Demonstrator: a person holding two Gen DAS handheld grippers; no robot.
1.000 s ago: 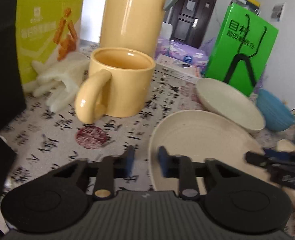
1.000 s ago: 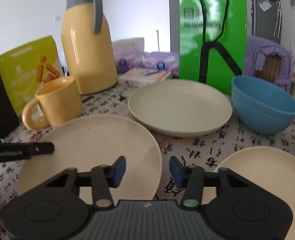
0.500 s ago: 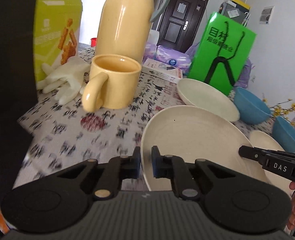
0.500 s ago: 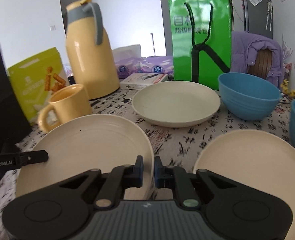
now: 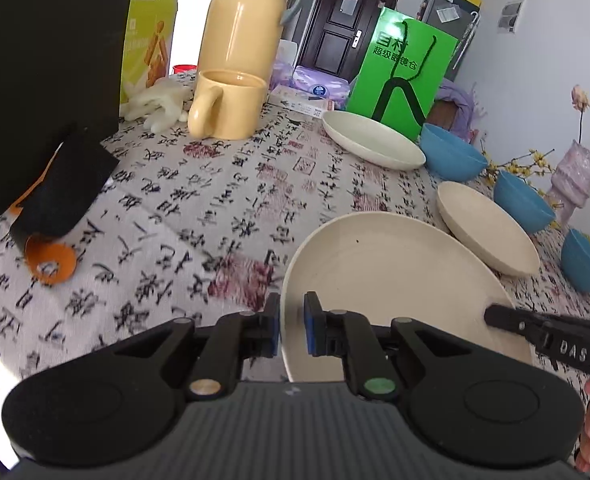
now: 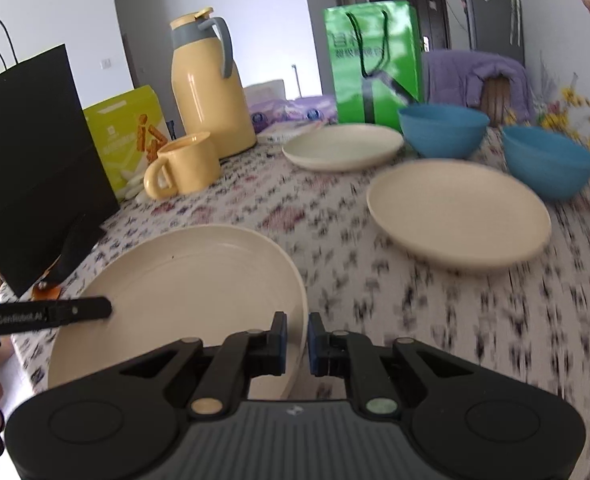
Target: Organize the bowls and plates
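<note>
Two-handed carry of one cream plate point(image 5: 391, 280). The left gripper point(image 5: 292, 330) is clenched on the plate's left rim and the right gripper point(image 6: 297, 338) on its right rim, each with one blue pad above the lip and one below; pinching opposite edges keeps the wide, shallow dish level, where a single pinch would probably let it tip. The plate appears raised just clear of the tablecloth point(image 5: 199, 184) at the near side of the table (contact underneath cannot be checked in either view). Likely purpose: to stack it on another plate. The left view shows what the right lacks: the third bowl point(image 5: 587, 266) at far right, the vase point(image 5: 573, 178), the glove point(image 5: 159, 100) and the orange tag point(image 5: 51, 262) beside the black bag point(image 5: 35, 80). The right view shows the nearer loose plate point(image 6: 459, 214) whole, with its clear top face, the far plate point(image 6: 343, 146) before the green bag point(image 6: 375, 60), two bowls point(image 6: 443, 130) standing apart, and the flask point(image 6: 211, 92) complete with lid behind the mug point(image 6: 185, 164). Each view catches the tip of the other gripper over the plate.
</note>
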